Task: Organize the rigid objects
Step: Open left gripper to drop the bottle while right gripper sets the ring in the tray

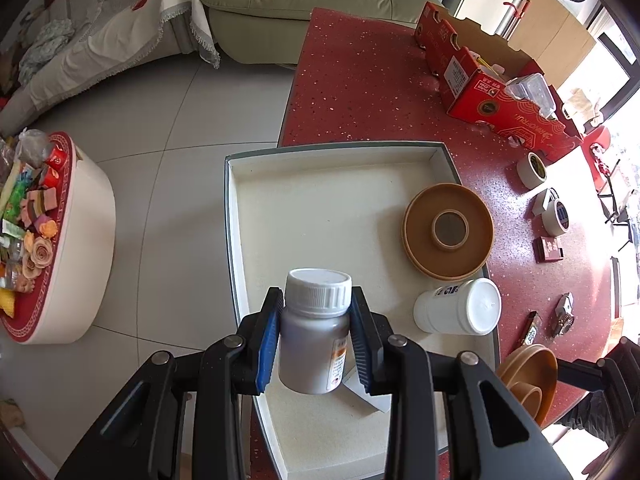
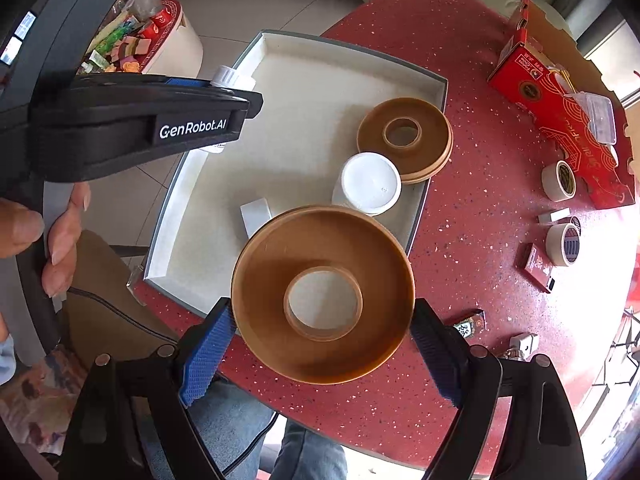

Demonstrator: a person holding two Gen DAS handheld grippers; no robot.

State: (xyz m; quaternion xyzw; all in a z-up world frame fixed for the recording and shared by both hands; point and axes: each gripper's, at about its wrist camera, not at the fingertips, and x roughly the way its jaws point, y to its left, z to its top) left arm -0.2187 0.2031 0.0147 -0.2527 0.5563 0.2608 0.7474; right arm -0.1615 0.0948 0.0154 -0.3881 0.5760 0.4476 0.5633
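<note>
Both hands loaded over the white tray, and it's getting cramped in there

The left gripper (image 1: 316, 336) is clamped on a white-capped pill bottle (image 1: 314, 328) above the tray (image 1: 320, 150). The right gripper (image 2: 320, 344) pinches a brown ring-shaped dish (image 2: 322, 294) by its rim, over the tray's near corner. My worry: that dish sits just above the upright white jar (image 2: 370, 184) and a matching brown dish (image 2: 404, 146), so setting it down carelessly could tip the jar, or it could slip from that thin rim grip.
</note>
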